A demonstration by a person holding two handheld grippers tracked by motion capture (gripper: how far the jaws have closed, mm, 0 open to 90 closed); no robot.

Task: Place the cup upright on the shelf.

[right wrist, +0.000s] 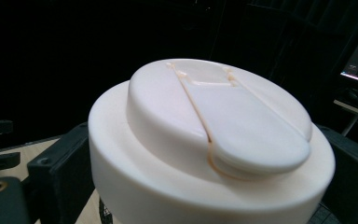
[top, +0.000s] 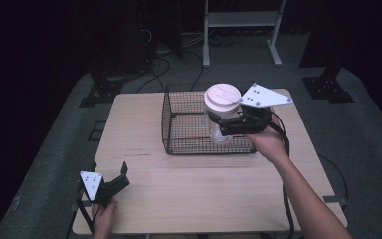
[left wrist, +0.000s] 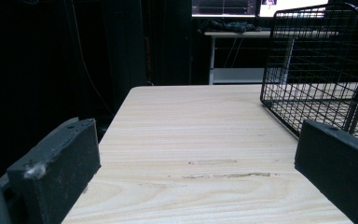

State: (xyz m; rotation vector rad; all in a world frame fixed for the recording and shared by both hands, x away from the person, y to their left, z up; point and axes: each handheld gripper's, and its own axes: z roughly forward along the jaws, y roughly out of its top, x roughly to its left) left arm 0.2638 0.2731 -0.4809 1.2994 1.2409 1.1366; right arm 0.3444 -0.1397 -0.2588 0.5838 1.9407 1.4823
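Note:
A clear jar (top: 218, 130) with a wide white lid (top: 222, 97) hangs over the right half of a black wire basket (top: 179, 145), which stands on the wooden table (top: 204, 199). My right gripper (top: 227, 122) is shut on the jar just under the lid. In the right gripper view the lid (right wrist: 214, 135) looms close, with a black finger (right wrist: 60, 177) on either side of it. Near the table's front left corner my left gripper (top: 124, 175) rests low and open. Nothing sits between its jaws (left wrist: 196, 156), and the basket (left wrist: 317, 70) stands ahead to the right.
A white metal frame (top: 241, 20) and black stand feet (top: 328, 87) sit on the grey floor behind the table, among cables (top: 159, 64). A pale desk (left wrist: 235, 33) with lit screens stands far back.

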